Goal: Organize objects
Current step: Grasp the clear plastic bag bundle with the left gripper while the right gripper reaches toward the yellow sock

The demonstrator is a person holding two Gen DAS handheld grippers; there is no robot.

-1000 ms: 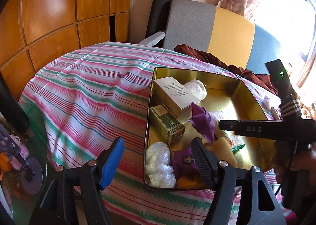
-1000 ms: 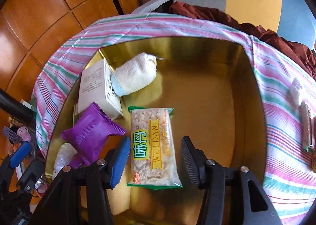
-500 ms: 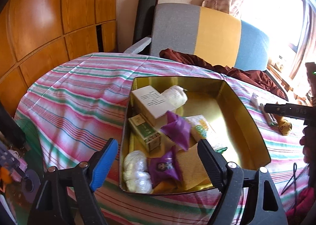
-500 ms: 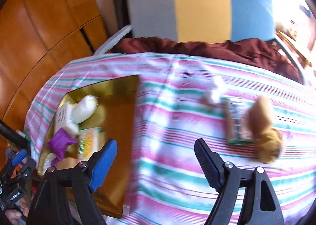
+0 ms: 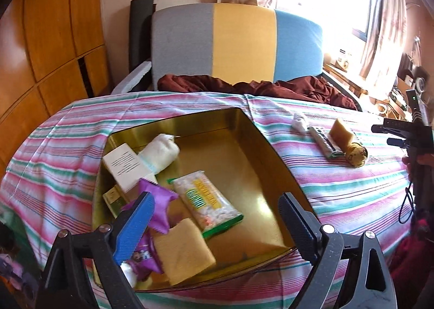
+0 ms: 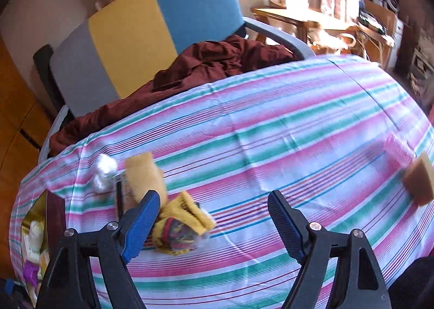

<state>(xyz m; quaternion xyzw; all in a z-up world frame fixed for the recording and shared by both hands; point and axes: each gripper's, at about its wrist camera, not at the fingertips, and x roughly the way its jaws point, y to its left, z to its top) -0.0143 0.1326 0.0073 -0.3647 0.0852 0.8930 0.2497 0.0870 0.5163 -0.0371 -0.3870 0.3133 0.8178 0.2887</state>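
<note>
A gold tin [image 5: 260,130] on the striped tablecloth holds a white box [image 5: 124,165], a rolled white cloth [image 5: 160,150], a rice snack pack [image 5: 206,200], purple packets [image 5: 157,206] and a yellow sponge [image 5: 181,252]. My left gripper [image 5: 215,200] hovers over the tin's near side, its jaws opening, with nothing gripped. My right gripper [image 6: 213,196] is open above the cloth. A yellow sock ball [image 6: 181,227] lies by its left finger, untouched. Behind that lie a yellow sponge [image 6: 143,176], a wrapped bar [image 5: 322,141] and a white wad [image 6: 104,170].
A pink item [image 6: 398,150] and a brown sponge [image 6: 417,181] lie blurred at the table's right edge. Beyond the table stands a grey, yellow and blue chair [image 6: 135,38] with a maroon cloth [image 6: 217,62] on it. Wooden panels line the left wall.
My right gripper let go of the snack pack in the tin, opened wide and swung right over the loose items. My left gripper's jaws widened as it shifted along the tin.
</note>
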